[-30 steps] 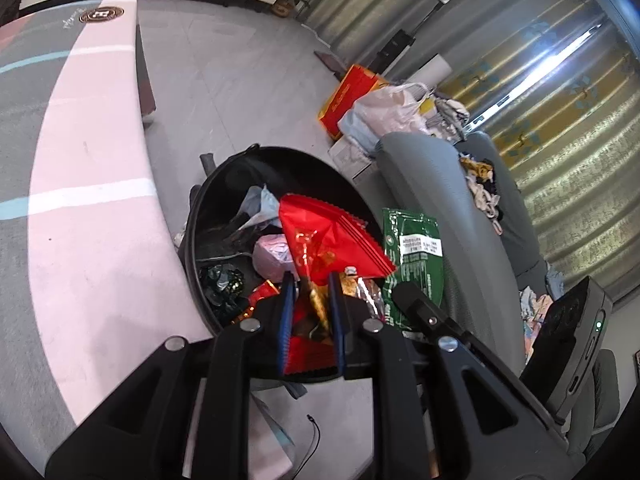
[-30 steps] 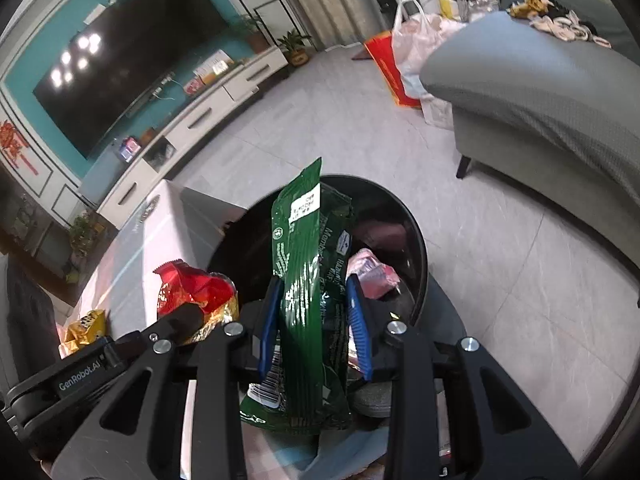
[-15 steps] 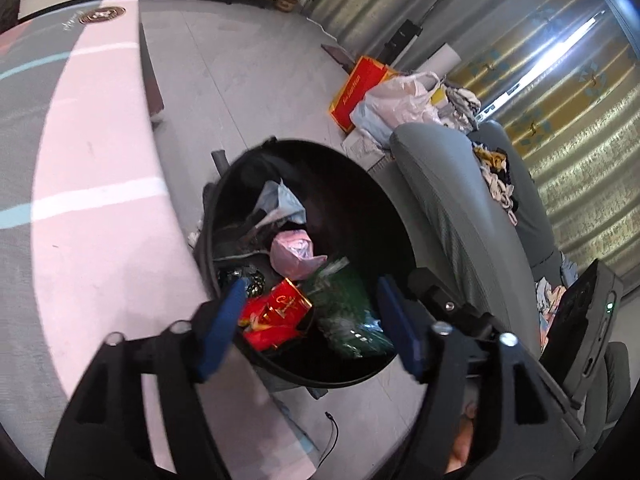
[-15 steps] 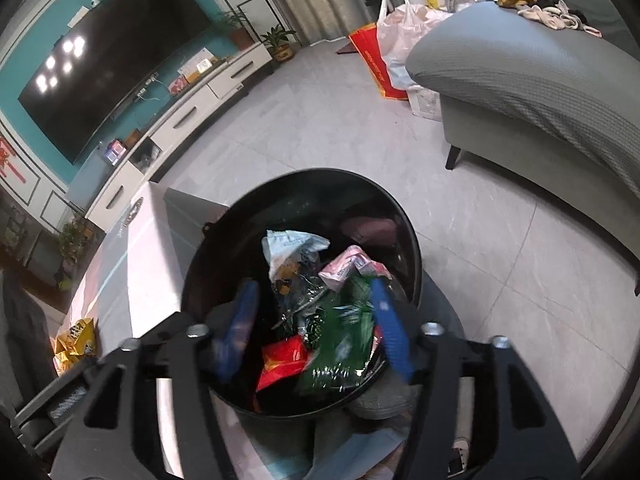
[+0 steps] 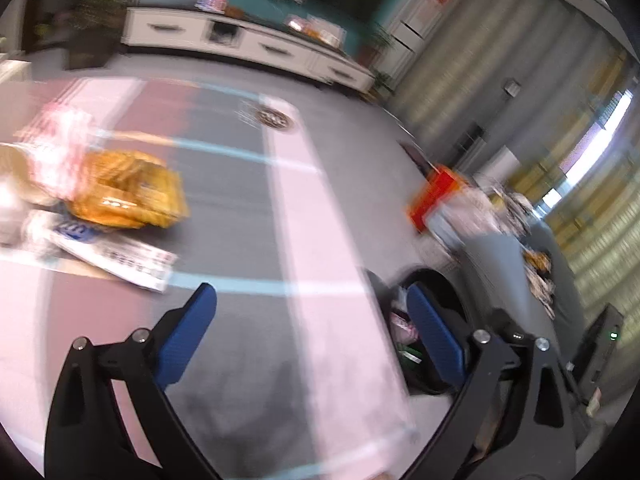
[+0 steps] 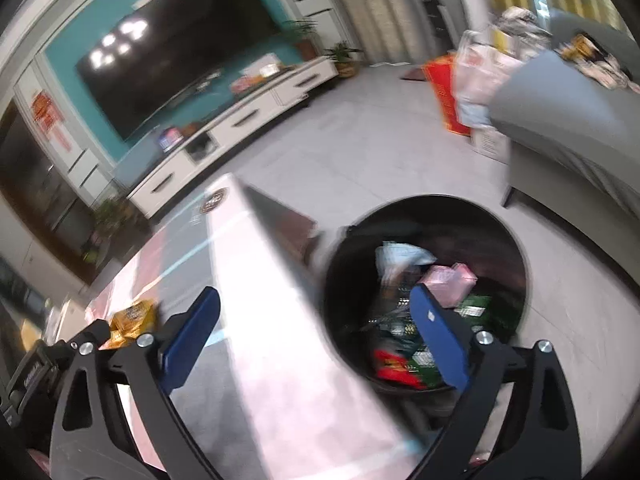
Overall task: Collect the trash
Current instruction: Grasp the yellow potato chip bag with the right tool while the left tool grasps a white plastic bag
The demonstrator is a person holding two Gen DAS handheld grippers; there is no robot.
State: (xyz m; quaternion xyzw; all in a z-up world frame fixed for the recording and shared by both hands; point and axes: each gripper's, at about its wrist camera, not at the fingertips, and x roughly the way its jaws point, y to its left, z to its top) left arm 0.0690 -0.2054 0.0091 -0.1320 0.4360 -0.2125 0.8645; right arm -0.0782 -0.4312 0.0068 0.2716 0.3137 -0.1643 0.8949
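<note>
Trash: one yellow snack bag (image 5: 128,190) on the table (image 5: 304,216); left tongs (image 5: 310,334) and right tongs (image 6: 316,330) are opening, empty.

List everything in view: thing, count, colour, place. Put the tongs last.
bin: one, black, on the floor beside the table's edge, holding wrappers
green wrapper: one, green, in the bin
red wrapper: one, red, in the bin's near side
pink wrapper: one, pink, in the bin
table: one, pink and grey with pale blue lines, in front
yellow bag: one, orange-yellow, on the table's left part
white packet: one, white and blue, flat on the table just in front of the yellow bag
sofa: one, grey, right of the bin
TV: one, black, on the teal wall
left tongs: blue pads, jaws opening, nothing between them
right tongs: blue pads, jaws opening, nothing between them
</note>
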